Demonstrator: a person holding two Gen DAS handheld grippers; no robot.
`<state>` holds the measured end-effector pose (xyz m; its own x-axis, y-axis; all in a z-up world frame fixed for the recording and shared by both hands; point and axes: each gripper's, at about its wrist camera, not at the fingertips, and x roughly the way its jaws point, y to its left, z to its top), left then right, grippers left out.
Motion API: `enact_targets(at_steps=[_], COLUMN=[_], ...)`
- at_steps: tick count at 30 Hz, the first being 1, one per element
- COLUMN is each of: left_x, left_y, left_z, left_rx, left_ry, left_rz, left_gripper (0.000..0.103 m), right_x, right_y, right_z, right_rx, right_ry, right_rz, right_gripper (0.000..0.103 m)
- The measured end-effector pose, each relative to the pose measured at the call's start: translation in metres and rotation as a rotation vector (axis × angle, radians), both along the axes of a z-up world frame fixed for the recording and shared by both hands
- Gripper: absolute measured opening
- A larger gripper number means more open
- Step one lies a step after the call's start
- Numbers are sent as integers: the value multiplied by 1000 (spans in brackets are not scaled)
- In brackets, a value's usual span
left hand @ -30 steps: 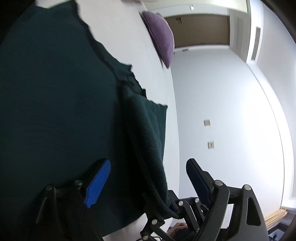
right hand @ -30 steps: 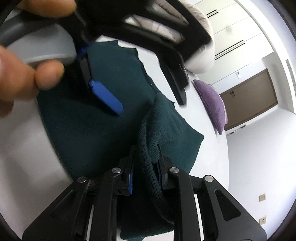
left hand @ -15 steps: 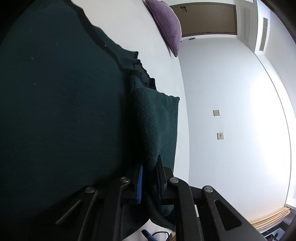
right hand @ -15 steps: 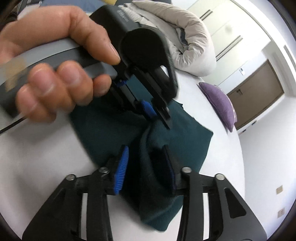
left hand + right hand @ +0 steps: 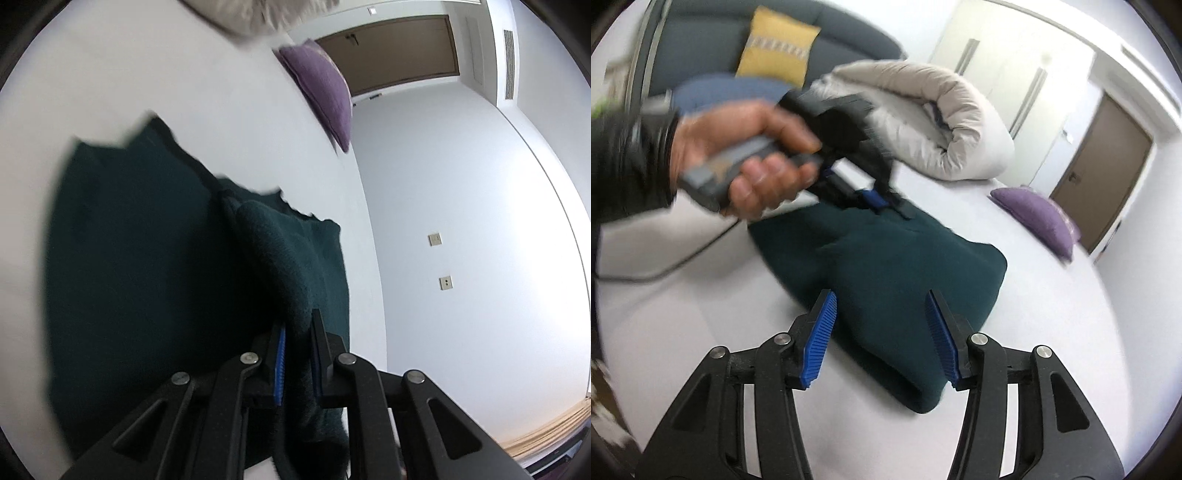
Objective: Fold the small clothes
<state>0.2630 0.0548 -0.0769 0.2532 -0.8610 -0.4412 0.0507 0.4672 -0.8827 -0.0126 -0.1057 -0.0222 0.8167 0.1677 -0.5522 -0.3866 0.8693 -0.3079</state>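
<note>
A dark green knitted garment lies folded on the white bed surface. In the left wrist view my left gripper is shut on a raised fold of that garment, the cloth bunched between its blue pads. The right wrist view shows that same left gripper, held by a person's hand, at the garment's far edge. My right gripper hovers above the near end of the garment, its jaws opening, with no cloth pinched between the blue pads.
A rolled pale duvet lies at the back of the bed, with a purple cushion to its right near a brown door. A dark sofa with a yellow pillow stands behind. A cable trails over the sheet at left.
My left gripper shut on the garment's fold and lifted it. My right gripper let go of the cloth, opened, and drew back and up.
</note>
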Motion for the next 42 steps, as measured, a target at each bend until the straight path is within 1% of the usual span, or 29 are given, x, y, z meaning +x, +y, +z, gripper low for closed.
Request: enact_targets(at_steps=[2,4,6,7,9,11,13,14,17,18,20,22,24,26,27,28,29,31,33,34,35,36,38,39,40,42], left_x=[3,3,3,2,1,2,4,4,6,5,5,5,1,-8,-12,-15,-20,-29,-39,-46,-56,-62,-74,-77,-79,-80], left_y=[19,35,49,55,63,68,72,75,81,82,83,85,90,97,102,105,106,103,87,76,63,52,33,24,18,14], left_z=[0,-2,-6,-5,-11,-13,-11,-10,-12,-13,-22,-36,-50,-49,-42,-31,-16,13,38,48,55,56,49,39,28,9], left_rx=[27,42,49,50,54,52,45,39,33,39,46,50,61,50,82,135,193,259,315,351,394,429,519,552,581,630], left_ry=[-2,-3,1,5,16,18,13,11,9,14,29,56,97,97,79,48,3,-87,-172,-214,-257,-283,-309,-300,-285,-258], left_rz=[20,39,60,71,84,90,99,107,118,116,118,133,168,201,221,238,259,270,243,222,204,190,147,121,94,78], left_gripper=[12,12,12,12,12,12,12,12,12,12,12,13,16,17,17,17,17,17,17,17,17,17,17,17,17,16], right_x=[19,39,62,85,101,108,113,107,108,103,107,113,114,111,111,111,110,107,107,107,107,110,117,124,119,123], right_y=[-12,-19,-23,-29,-29,-17,8,16,27,27,32,36,34,27,25,21,16,3,-14,-28,-37,-49,-64,-68,-71,-81], right_z=[1,-5,-16,-27,-39,-48,-48,-50,-51,-56,-63,-79,-87,-87,-87,-85,-82,-71,-64,-61,-58,-60,-69,-74,-78,-91], right_rx=[25,36,47,54,76,67,53,48,59,61,65,53,89,152,170,200,232,311,413,495,550,621,718,750,782,825], right_ry=[30,48,107,131,166,185,193,195,199,199,235,291,318,335,339,346,351,353,361,373,385,409,478,508,534,576], right_rz=[-46,-57,-92,-103,-107,-96,-63,-57,-37,-39,-43,-55,-49,-36,-32,-28,-26,-32,-49,-65,-75,-86,-96,-95,-90,-90], right_gripper=[49,49,48,48,48,48,48,48,48,48,50,50,51,51,51,51,51,51,51,51,51,51,51,51,50,44])
